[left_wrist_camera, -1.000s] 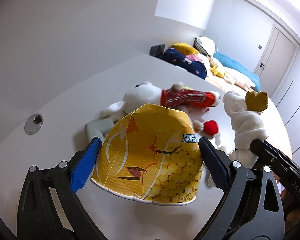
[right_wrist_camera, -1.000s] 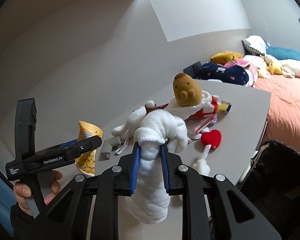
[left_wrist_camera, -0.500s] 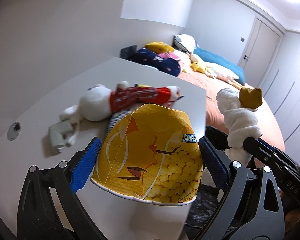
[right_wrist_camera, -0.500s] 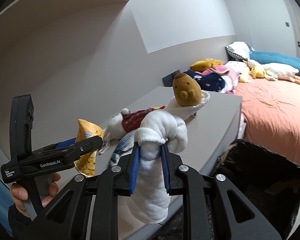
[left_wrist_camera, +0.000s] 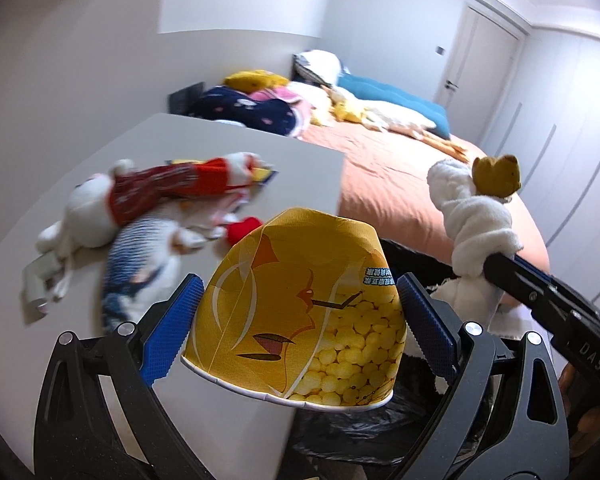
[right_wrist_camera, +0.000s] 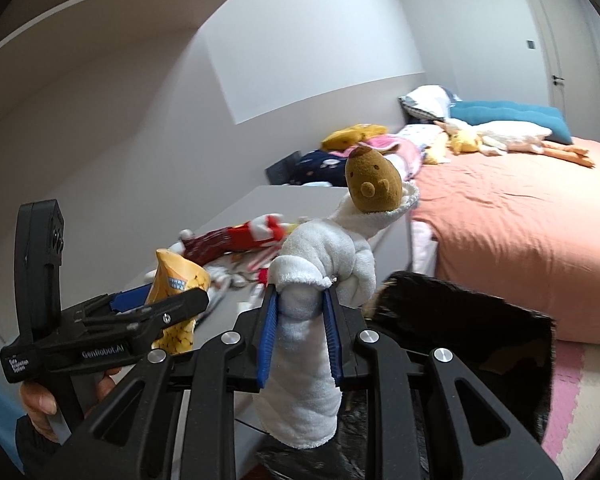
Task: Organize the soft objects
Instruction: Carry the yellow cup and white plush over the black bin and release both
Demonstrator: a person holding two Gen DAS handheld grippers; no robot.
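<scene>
Both grippers loaded, held off the table edge above a black bag.

Left wrist view: left gripper (left_wrist_camera: 296, 312) has its blue pads spread wide around a yellow paper cup (left_wrist_camera: 296, 316), upturned, rim toward the camera; pads seem to touch its sides, though contact is hard to confirm. Behind, on the grey table (left_wrist_camera: 204, 152), a blurred heap: white plush in red clothing (left_wrist_camera: 148, 200), a striped plush (left_wrist_camera: 140, 260), a red heart (left_wrist_camera: 242, 229). Right wrist view: right gripper (right_wrist_camera: 300, 332) pinches the white towel toy with a brown head (right_wrist_camera: 320, 280) at its lower body, toy upright, in the air. Black bag (right_wrist_camera: 480, 340) sits just below and right, beside the orange bed (right_wrist_camera: 520, 216).
</scene>
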